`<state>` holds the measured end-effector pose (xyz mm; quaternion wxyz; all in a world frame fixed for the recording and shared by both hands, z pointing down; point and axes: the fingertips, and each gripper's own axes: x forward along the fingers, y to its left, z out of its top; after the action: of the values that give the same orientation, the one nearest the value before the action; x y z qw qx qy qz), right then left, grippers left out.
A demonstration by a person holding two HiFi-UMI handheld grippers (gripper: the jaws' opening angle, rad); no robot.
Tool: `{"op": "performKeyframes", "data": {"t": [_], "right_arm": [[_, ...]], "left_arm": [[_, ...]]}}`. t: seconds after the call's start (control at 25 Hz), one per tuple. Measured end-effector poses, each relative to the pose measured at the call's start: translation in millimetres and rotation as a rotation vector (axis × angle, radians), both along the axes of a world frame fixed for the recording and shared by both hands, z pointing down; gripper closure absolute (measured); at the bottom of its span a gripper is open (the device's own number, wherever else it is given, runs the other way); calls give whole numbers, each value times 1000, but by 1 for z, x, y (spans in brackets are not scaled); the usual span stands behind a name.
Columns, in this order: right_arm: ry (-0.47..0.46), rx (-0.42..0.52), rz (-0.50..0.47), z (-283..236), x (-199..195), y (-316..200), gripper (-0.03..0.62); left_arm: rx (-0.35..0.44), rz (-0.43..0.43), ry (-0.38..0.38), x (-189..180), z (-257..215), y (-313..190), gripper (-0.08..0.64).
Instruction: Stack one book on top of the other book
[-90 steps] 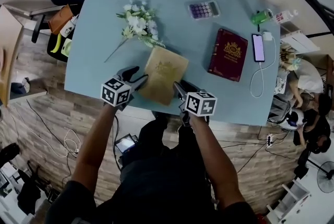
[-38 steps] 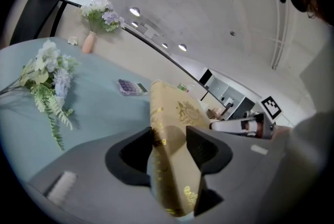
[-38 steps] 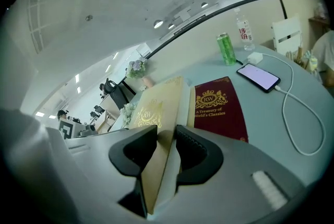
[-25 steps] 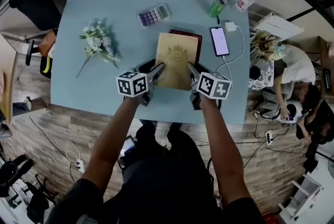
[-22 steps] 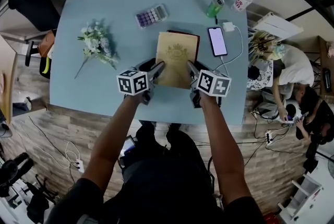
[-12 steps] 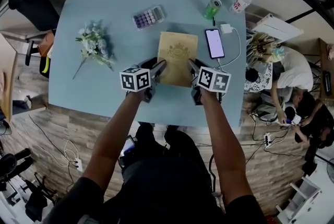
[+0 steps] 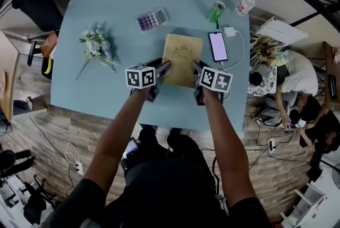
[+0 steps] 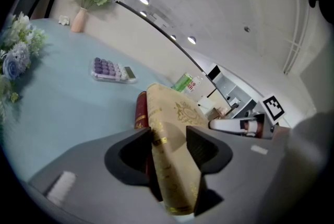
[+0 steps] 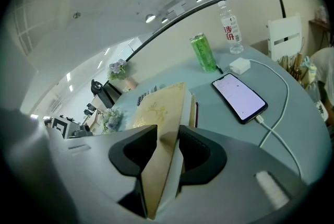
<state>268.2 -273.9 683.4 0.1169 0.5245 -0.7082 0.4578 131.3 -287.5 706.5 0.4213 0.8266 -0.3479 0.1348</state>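
A tan book [image 7: 181, 58] with a gold emblem lies over the maroon book, which is hidden in the head view. My left gripper [image 7: 162, 68] is shut on the tan book's near left corner. My right gripper [image 7: 196, 69] is shut on its near right corner. In the left gripper view the tan book [image 8: 172, 129] sits between the jaws of the left gripper [image 8: 168, 140], with the maroon book [image 8: 141, 110] right beneath it. The right gripper view shows the tan book [image 9: 159, 108] pinched in the right gripper [image 9: 167, 147].
On the blue table [image 7: 106, 94], a phone [image 7: 218, 46] on a white cable lies right of the books. A green can [image 7: 215, 10] and a bottle [image 7: 244, 5] stand behind it. A calculator [image 7: 152, 19] and white flowers [image 7: 98, 45] lie to the left.
Both grippers carried the tan book from the table's near edge rightwards over the maroon book. In the last second it came down until the maroon book's far edge no longer shows.
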Motion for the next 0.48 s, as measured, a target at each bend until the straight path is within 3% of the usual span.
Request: {"op": "performKeyframes", "data": {"t": [0.24,0.48], "right_arm": [[48,38,6,-12,5,2,476],[57,143,-9,-55,3,6,476]], "left_arm": [[35,-2,-9,-10,-15,2,321],[119,-15,14,-30,-60,7,321]]}}
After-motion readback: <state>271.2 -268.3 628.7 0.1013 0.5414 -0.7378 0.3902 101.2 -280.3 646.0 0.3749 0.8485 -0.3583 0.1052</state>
